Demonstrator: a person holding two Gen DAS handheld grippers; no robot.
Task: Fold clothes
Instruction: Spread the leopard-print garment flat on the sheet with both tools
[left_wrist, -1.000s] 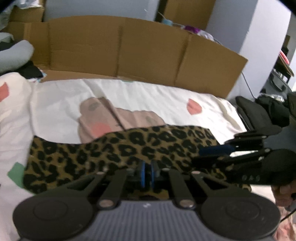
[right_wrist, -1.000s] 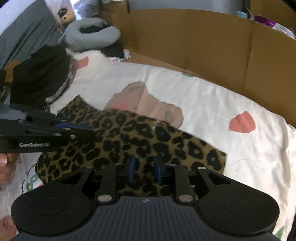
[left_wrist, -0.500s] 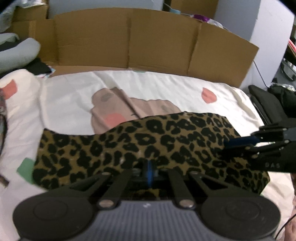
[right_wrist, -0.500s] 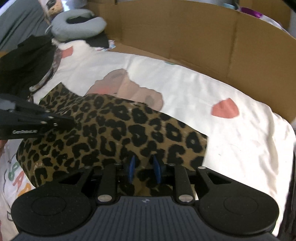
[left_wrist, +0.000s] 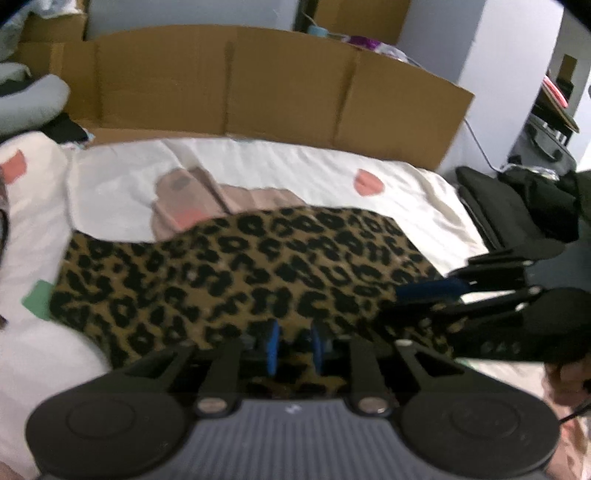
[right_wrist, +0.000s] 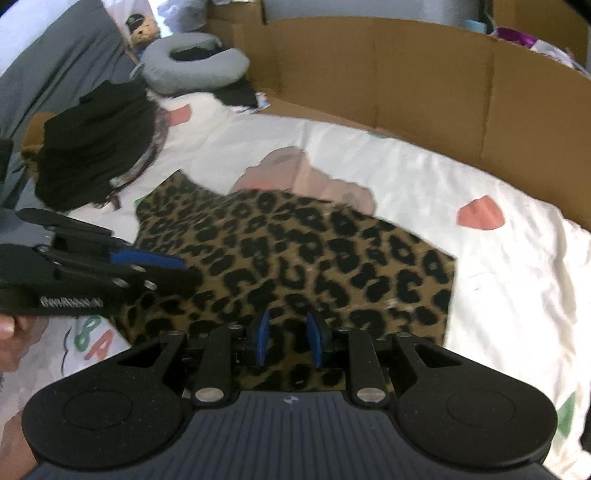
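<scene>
Two grippers (left_wrist: 293, 347) (right_wrist: 286, 341), leopard-print garment (left_wrist: 240, 273), L jaws opening

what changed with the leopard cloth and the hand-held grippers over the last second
The left hand-held gripper, pinched shut on the near edge of the leopard print cloth half a second ago, is now opening and its blue pads stand apart. The cloth lies flat on the white bedspread. The right hand-held gripper kept the same gap.

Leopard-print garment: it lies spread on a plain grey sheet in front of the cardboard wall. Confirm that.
Not grey. The leopard-print garment lies spread on a white sheet printed with coloured shapes, in front of the cardboard wall; the right wrist view shows it.
</scene>
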